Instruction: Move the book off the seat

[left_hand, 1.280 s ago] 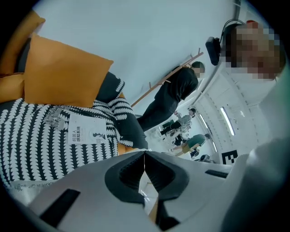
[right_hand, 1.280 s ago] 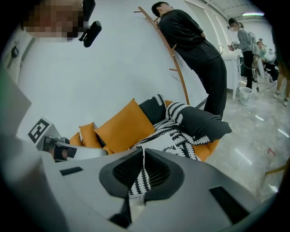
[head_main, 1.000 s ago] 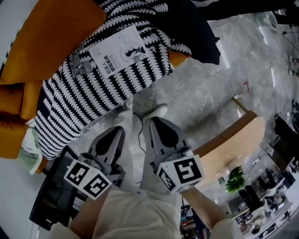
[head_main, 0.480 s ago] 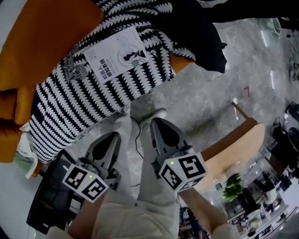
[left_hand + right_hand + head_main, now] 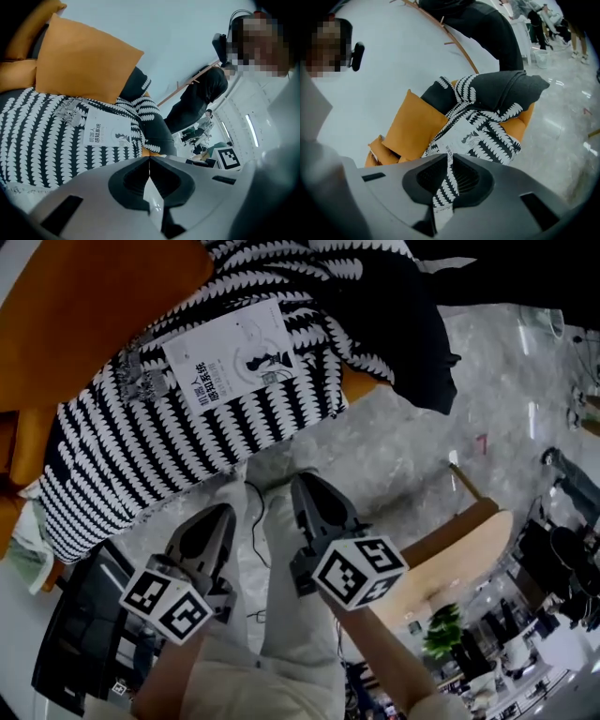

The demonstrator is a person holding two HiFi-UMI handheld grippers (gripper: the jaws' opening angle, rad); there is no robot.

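A white book (image 5: 234, 357) with black print lies flat on the black-and-white patterned throw (image 5: 141, 456) that covers the orange seat (image 5: 84, 306). My left gripper (image 5: 223, 510) and right gripper (image 5: 302, 479) hover side by side over the floor in front of the seat, short of the book and pointing toward it. Both are shut with nothing between the jaws. In the left gripper view the book (image 5: 105, 132) sits just beyond the closed tips of the left gripper (image 5: 149, 160). The right gripper view shows the book (image 5: 461, 136) above the tips of the right gripper (image 5: 449, 158).
A dark garment (image 5: 394, 324) drapes over the seat's right end. A round wooden table (image 5: 459, 549) and a small plant (image 5: 442, 632) stand at the right. A black flat object (image 5: 80, 634) lies at the lower left. A person in dark clothes (image 5: 197, 101) stands behind the seat.
Both grippers have sunk a little toward the floor and the right one has rolled slightly. Their jaws stay shut. The book has not moved on the throw.
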